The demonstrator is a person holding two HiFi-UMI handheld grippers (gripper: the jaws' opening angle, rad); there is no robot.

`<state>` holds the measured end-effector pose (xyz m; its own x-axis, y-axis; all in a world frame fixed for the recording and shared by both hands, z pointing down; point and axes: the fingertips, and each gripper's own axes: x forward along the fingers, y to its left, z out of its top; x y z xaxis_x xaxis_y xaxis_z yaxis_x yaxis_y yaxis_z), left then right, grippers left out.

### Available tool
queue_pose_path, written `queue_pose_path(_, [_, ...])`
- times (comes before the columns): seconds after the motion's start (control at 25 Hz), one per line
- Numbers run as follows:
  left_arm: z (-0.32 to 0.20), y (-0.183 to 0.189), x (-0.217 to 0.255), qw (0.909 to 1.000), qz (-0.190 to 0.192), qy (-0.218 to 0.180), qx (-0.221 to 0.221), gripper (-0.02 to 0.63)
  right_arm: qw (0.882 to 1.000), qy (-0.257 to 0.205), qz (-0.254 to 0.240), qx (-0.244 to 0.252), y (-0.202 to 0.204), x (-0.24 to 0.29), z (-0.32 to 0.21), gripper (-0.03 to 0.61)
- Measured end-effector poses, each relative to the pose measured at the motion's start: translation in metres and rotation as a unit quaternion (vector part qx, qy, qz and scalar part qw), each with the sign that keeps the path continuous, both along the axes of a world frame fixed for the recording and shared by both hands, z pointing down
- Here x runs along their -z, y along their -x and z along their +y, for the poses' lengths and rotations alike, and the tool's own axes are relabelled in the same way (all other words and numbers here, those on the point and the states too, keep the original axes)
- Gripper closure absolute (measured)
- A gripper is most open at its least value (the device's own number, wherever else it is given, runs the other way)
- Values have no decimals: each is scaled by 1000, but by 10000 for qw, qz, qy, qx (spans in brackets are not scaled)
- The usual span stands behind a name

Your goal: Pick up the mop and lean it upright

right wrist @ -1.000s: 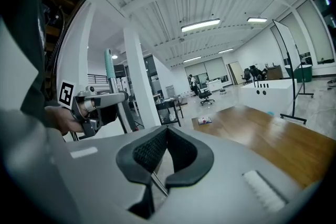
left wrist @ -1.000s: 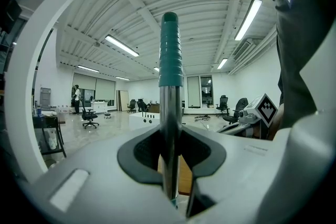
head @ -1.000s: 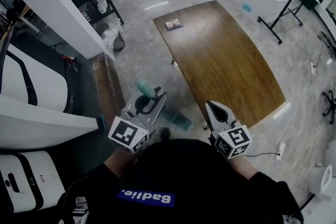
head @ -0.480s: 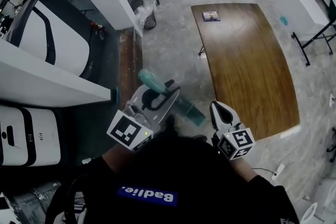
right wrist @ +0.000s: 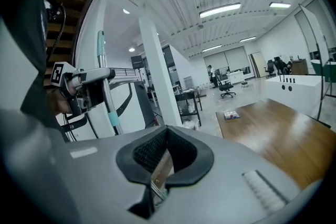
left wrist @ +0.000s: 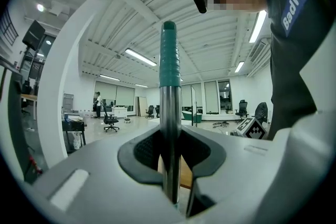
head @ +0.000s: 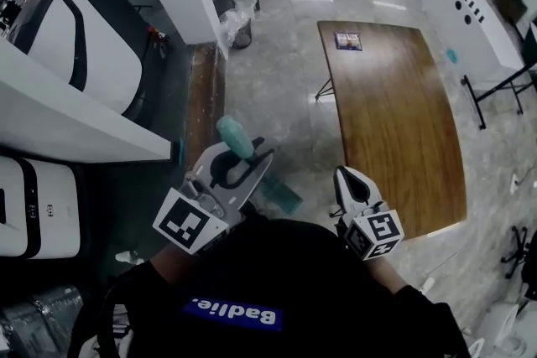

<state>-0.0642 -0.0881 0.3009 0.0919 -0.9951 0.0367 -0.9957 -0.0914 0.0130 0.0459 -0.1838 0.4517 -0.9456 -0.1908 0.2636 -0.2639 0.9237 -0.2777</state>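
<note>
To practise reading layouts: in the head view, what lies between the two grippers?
The teal mop head, low on the floor, shows between the left gripper and the right gripper in the head view.

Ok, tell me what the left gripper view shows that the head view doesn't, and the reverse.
Left gripper view only: the jaws clamped on the mop's metal shaft, ceiling strip lights, and a distant person standing. Head view only: the mop's teal head and a small book-like item on the wooden table. Both: the left gripper and the teal handle grip.
</note>
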Motion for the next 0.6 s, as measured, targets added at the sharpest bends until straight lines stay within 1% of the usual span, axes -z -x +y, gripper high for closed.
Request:
queue_pose_path(0.08, [17, 20, 8, 9999, 50, -88, 108, 512, 9998, -61, 6, 187, 26, 1, 10, 572])
queue_pose_path(0.28, [67, 79, 31, 9977, 49, -352, 579, 512, 9968, -252, 116, 745, 100, 7, 39, 572])
queue_pose_path(0.4, [92, 110, 34, 9963, -23, -471, 712, 512, 9942, -343, 168, 1005, 147, 10, 57, 572])
queue_pose_path(0.48, [108, 130, 34, 9956, 0, -510, 788, 514, 9925, -380, 178, 1148, 177, 12, 72, 572])
queue_pose_path(0.6, [127, 156, 49, 9938, -1, -590, 944, 514, 9884, -430, 140, 1451, 220, 16, 91, 572])
